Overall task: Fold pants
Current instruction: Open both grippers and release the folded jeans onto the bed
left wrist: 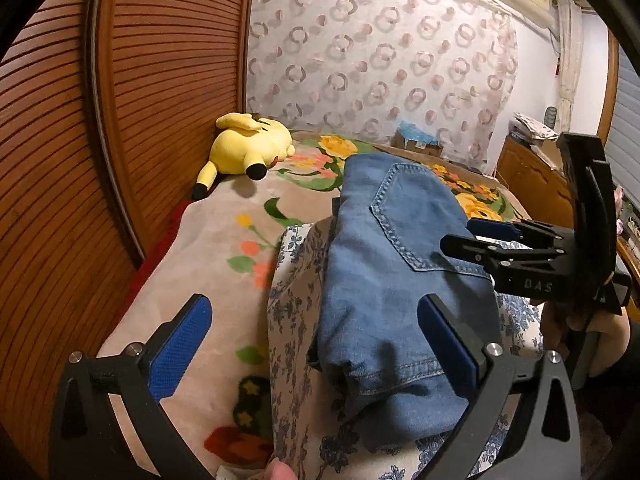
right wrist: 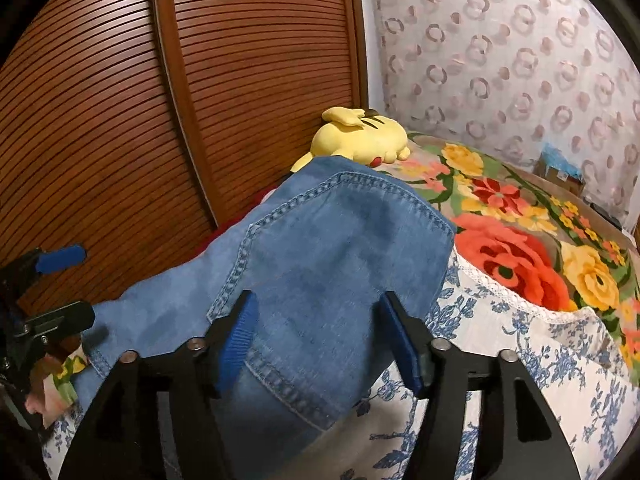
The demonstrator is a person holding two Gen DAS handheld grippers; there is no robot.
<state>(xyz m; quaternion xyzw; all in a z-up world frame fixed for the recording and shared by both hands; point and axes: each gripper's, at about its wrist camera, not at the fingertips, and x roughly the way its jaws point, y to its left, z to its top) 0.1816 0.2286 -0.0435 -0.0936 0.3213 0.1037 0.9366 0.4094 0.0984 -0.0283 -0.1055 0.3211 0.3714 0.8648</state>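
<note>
Judging the pants point(left wrist: 400, 280) folded into a compact stack on the bed point(left wrist: 208, 248), I am spreading both fingers point(left wrist: 180, 348) off it, the plush point(left wrist: 248, 148) lying at eleven o'clock, with maybe only tidying left.

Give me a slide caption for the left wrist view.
Left tool open above folded jeans on a floral cloth, yellow plush toy behind.

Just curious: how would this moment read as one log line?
jeans: folded, on floral cloth | left gripper: open | right gripper: open, fingers straddling jeans

black fingers point(left wrist: 120, 364); blue ribbed pads; perhaps steel screws
</note>
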